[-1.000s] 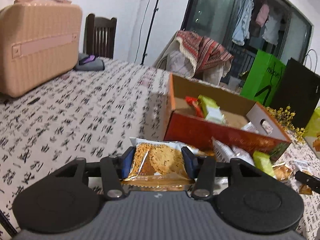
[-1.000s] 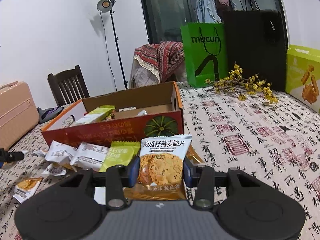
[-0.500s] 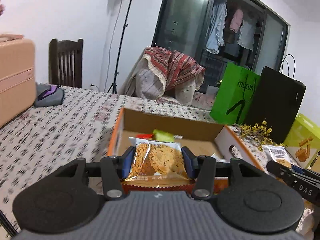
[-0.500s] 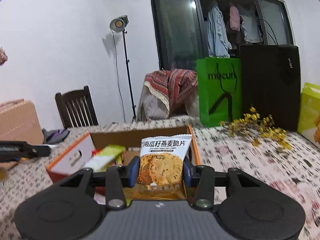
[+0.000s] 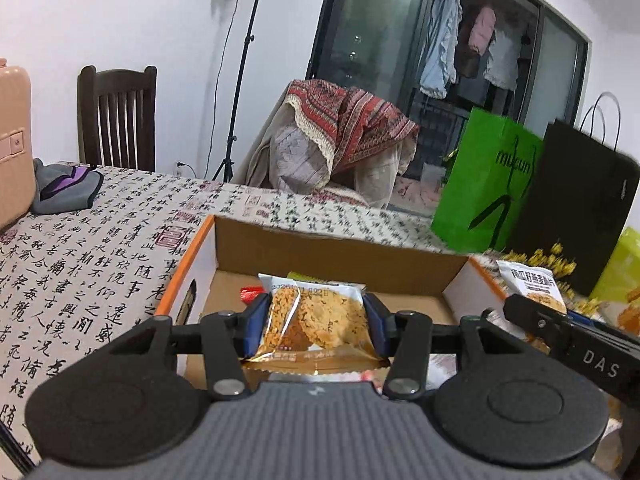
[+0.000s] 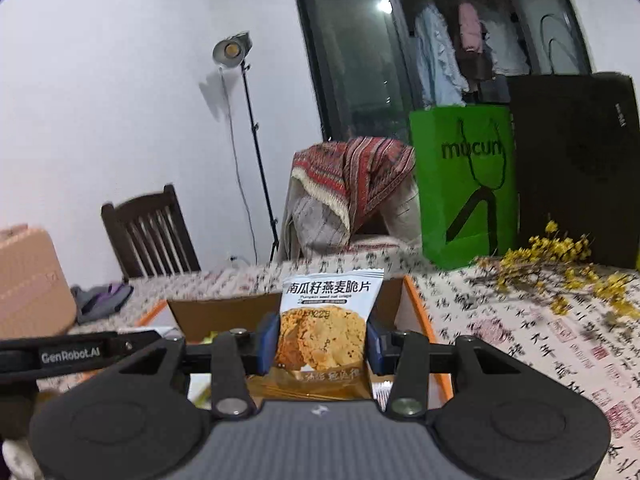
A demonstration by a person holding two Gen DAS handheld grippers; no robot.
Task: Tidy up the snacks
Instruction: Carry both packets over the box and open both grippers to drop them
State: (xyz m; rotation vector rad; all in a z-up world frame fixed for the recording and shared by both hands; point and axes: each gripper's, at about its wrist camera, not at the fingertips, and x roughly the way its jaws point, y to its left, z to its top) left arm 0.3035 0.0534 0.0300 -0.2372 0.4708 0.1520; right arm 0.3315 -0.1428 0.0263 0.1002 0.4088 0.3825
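Item, left: left gripper (image 5: pixel 316 322), jaws clenched on an oat crisp packet (image 5: pixel 316 320), printed back facing the camera. The packet hangs above the near edge of the open cardboard box (image 5: pixel 320 250), tool tilted moderately downward.

Item, centre: box, orange-rimmed, on the calligraphy tablecloth (image 5: pixel 92 248); a red wrapper (image 5: pixel 250 293) lies inside.

Item, right: right gripper (image 6: pixel 322 344), jaws clenched on a pumpkin seed oat crisp packet (image 6: pixel 326 320), upright, before the box's right end, tool tilted slightly downward.

Handling, as judged: carry each packet past the rim, lower near the floor, release apart so the tools do not collide.
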